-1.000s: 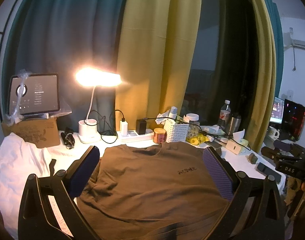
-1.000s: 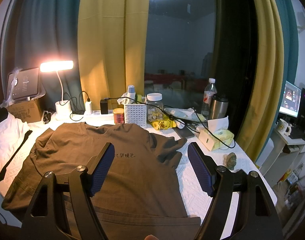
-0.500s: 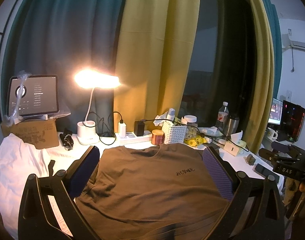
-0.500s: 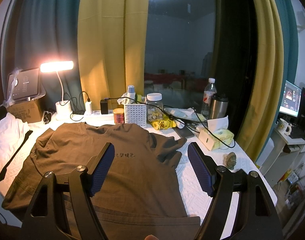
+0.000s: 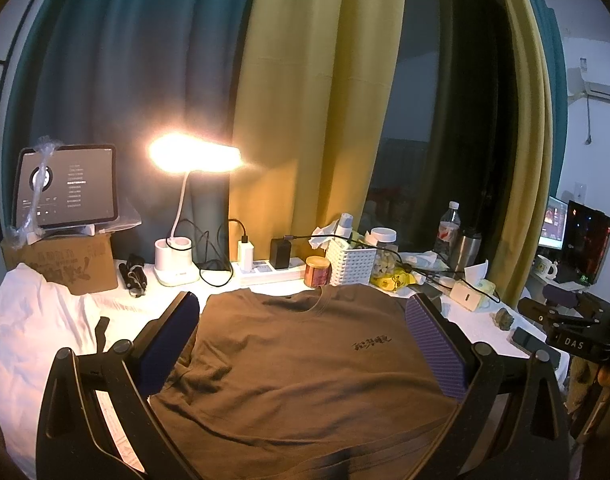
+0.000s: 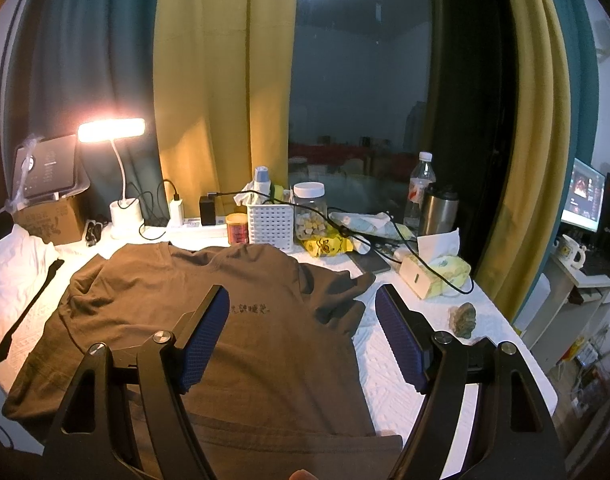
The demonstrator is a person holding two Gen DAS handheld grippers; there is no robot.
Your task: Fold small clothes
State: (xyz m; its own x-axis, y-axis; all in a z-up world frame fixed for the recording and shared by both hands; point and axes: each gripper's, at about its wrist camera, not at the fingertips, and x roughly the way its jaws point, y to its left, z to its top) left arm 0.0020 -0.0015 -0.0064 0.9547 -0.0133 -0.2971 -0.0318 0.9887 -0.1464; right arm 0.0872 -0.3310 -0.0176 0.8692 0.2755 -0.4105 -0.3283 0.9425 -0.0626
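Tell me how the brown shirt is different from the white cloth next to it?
The brown shirt lies spread out flat in the middle of the table; the white cloth sits crumpled at the left edge. The shirt has small dark writing on its chest; the cloth looks plain. Both are soft fabric on the same table.

I am looking through the left wrist camera from low over the near edge of the table (image 5: 481,316), facing the curtained window, with the brown T-shirt (image 5: 305,364) close below. The right wrist camera is sitting a little further right, facing the same way. Both views are sharing the shirt (image 6: 209,320), desk lamp (image 6: 117,160) and white basket (image 6: 271,226).
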